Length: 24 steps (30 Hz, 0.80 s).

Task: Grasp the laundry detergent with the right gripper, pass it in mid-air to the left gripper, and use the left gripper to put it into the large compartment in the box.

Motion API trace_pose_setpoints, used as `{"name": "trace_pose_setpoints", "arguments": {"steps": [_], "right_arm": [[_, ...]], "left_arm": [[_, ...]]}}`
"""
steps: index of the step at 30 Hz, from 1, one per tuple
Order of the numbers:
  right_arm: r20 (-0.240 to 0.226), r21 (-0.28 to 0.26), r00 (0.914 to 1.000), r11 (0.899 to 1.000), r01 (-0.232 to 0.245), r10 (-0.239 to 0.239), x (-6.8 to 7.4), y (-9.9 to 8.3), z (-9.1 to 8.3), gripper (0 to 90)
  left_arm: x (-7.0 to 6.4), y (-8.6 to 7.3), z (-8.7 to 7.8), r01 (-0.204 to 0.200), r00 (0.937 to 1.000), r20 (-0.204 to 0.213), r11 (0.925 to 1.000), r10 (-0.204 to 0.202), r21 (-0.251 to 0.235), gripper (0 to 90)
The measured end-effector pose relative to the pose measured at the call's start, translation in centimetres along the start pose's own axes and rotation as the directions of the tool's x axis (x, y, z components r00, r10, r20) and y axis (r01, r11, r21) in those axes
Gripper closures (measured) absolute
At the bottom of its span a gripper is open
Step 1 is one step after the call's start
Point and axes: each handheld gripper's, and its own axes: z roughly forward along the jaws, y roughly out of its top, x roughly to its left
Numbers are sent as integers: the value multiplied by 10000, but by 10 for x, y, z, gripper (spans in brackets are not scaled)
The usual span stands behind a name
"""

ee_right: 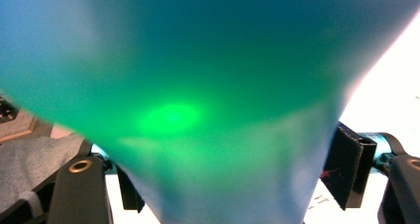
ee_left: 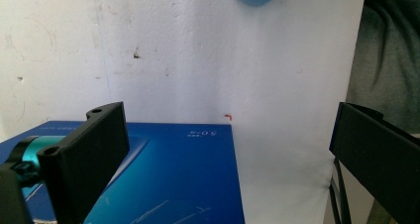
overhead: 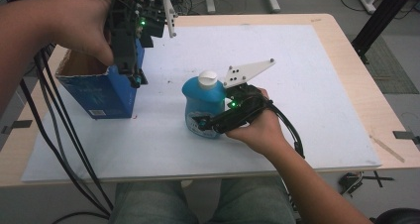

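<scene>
Right gripper (overhead: pixel 204 123): held low over the white sheet, near the middle of the table, pointing to the person's left. Its jaws sit on either side of the lower body of the blue bottle (overhead: pixel 203 107) and pinch it. In the right gripper view the blurred blue-green body (ee_right: pixel 198 100) lies between the two black jaws, with both pads against its sides.
Blue bottle: upright on the white sheet (overhead: pixel 297 85), roughly central, with a white cap (overhead: pixel 208 79) on top. The base rests on the sheet.
Right hand (overhead: pixel 260 130): wrapped around the gripper handle, just right of the bottle. A green indicator light glows on the gripper body.
Left gripper (overhead: pixel 134 78): raised and pointing downward at the open top edge of the blue box (overhead: pixel 106 92). In the left gripper view the jaws are spread wide apart with nothing between them; one jaw hangs over the blue box face (ee_left: pixel 173 174), the other over the sheet's edge.
Blue box: stands at the left side of the sheet, well apart from the bottle, its top open and its brown cardboard interior visible.
Left hand (overhead: pixel 84 26): grips the left gripper from above, over the box.
Table (overhead: pixel 356 75): light wood; the white sheet covers most of its top.
</scene>
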Motion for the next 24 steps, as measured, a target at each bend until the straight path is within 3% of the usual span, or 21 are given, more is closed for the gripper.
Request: {"name": "trace_pose_setpoints", "arguments": {"steps": [24], "right_arm": [[73,-96,9997,9997,220,-219,1,-2,2,377]], "left_arm": [[2,2,2,2,10000,-10,10000,-2,48,18]]}}
